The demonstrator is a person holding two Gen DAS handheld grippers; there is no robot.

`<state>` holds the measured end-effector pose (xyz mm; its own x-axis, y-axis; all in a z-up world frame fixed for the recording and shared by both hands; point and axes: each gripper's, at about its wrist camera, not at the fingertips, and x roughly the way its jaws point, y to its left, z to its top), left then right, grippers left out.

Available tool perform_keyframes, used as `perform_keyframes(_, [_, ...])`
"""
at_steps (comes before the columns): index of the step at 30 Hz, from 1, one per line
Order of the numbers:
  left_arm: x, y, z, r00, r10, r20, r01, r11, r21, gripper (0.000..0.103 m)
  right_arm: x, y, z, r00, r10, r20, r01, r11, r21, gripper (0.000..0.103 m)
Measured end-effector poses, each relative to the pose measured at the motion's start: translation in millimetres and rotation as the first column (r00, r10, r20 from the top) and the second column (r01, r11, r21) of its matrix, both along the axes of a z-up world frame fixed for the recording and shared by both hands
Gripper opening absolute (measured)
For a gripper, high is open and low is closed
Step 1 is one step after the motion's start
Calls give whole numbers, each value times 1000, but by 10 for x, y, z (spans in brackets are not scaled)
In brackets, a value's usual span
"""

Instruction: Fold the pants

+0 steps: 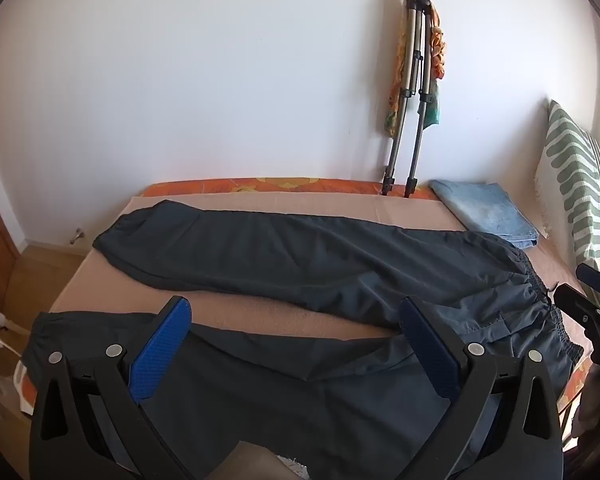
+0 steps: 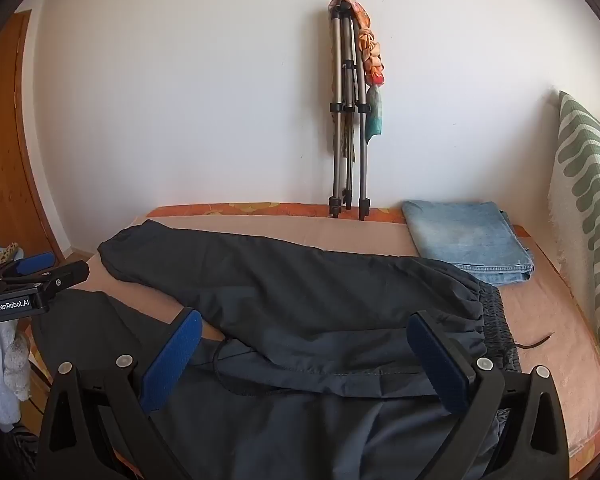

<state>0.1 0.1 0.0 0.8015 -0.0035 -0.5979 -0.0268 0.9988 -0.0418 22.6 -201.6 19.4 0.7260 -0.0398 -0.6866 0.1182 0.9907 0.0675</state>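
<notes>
Dark navy pants (image 1: 300,256) lie spread flat on a tan bed cover (image 1: 260,312), legs apart pointing left, elastic waistband (image 1: 540,284) at the right. They also show in the right wrist view (image 2: 320,292). My left gripper (image 1: 296,320) is open above the near leg, holding nothing. My right gripper (image 2: 304,332) is open above the crotch and waist area, holding nothing. The left gripper shows at the left edge of the right wrist view (image 2: 40,272); the right gripper shows at the right edge of the left wrist view (image 1: 592,300).
Folded blue jeans (image 2: 468,236) lie at the bed's back right. A folded tripod (image 2: 348,120) with scarves leans on the white wall. A green-striped pillow (image 2: 588,200) stands at the right. A wooden door (image 2: 4,140) is at the left.
</notes>
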Motion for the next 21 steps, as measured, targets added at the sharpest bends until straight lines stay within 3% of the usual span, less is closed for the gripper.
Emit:
perform_keyframes(10, [24,-3,153,1000,7,13,-7,1000,0,103,10,2,9,1000,-28,-1,28,999,-19,103])
perform_keyframes(21, [-24,-16,126,999,16,39,-16,1000,-4,103,-32,-51,39,995,-98,20,99,992,-74,103])
